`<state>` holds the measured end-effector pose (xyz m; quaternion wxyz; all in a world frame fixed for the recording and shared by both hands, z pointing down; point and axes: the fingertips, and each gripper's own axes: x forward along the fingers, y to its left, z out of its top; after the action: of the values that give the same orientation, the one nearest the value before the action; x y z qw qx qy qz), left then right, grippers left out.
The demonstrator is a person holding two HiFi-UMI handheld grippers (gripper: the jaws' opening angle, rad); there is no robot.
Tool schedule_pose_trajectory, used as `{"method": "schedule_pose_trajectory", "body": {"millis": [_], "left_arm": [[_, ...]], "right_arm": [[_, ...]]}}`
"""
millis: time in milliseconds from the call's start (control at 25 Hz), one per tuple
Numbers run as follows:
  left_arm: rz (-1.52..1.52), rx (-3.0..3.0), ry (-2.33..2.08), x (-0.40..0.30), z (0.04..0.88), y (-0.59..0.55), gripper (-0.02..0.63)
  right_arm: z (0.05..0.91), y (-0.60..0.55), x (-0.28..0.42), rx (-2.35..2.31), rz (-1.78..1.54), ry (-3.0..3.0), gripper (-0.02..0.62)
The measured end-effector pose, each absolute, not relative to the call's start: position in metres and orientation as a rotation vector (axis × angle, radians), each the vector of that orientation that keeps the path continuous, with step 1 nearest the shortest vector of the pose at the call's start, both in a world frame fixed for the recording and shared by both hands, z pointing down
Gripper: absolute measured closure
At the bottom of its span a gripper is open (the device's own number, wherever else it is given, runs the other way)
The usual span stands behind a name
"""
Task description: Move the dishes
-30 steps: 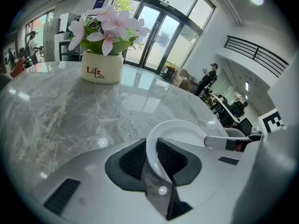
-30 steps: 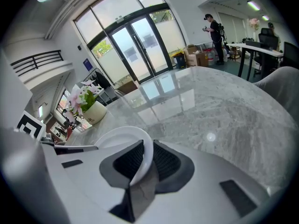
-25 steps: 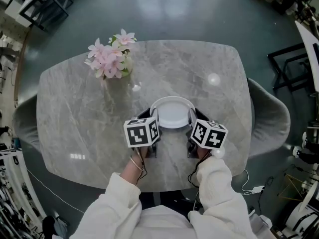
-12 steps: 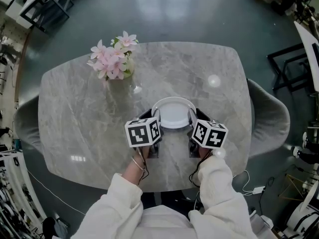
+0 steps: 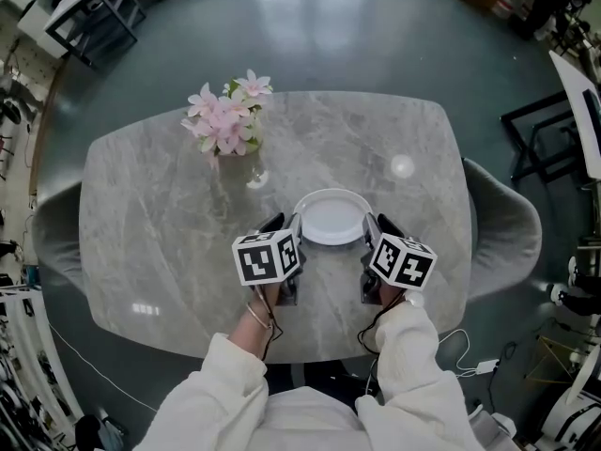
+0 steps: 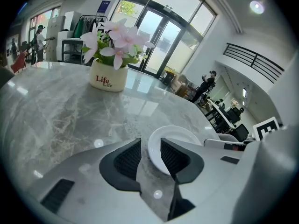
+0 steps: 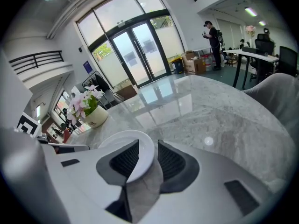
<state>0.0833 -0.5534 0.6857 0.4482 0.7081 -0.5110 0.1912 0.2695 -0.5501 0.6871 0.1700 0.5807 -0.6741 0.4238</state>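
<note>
On my left gripper (image 6: pixel 150 147) and right gripper (image 7: pixel 148 149) the fingers have just spread, with the rim of the round white plate (image 5: pixel 331 216) loose between them. Only the head view shows both together.

Smooth, glossy white ceramic-looking plate (image 5: pixel 331 217); polished, grey-veined marble-look table (image 5: pixel 160 224) with sheen.

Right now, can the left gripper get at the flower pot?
Probably yes. The left gripper has just been opening its jaws, which only straddle the rim of the white plate without pinching it. Once backed off, only bare marble table lies between it and the flower pot.
</note>
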Motion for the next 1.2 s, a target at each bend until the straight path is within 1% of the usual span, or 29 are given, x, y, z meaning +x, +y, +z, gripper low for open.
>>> {"method": "schedule_pose_trajectory", "body": {"millis": [200, 400, 520, 720, 840, 1200], "left_arm": [[0.468, 1.786, -1.277, 0.073, 0.663, -0.539, 0.497], [0.444, 1.866, -1.247, 0.071, 0.631, -0.523, 0.5], [0.419, 1.925, -1.241, 0.067, 0.607, -0.514, 0.529], [0.364, 2.025, -1.229, 0.056, 0.562, -0.5, 0.575], [0.342, 2.075, -1.228, 0.049, 0.542, -0.484, 0.591], [0.274, 2.166, -1.226, 0.013, 0.496, -0.43, 0.598]], "right_arm": [[0.667, -0.53, 0.277, 1.733, 1.225, -1.908, 0.423], [0.639, -0.507, 0.278, 1.825, 1.186, -1.883, 0.469], [0.618, -0.494, 0.274, 1.876, 1.159, -1.893, 0.489], [0.581, -0.471, 0.259, 1.937, 1.099, -1.926, 0.508], [0.564, -0.452, 0.247, 1.952, 1.057, -1.945, 0.516], [0.511, -0.4, 0.204, 1.999, 0.915, -2.021, 0.523]]}}
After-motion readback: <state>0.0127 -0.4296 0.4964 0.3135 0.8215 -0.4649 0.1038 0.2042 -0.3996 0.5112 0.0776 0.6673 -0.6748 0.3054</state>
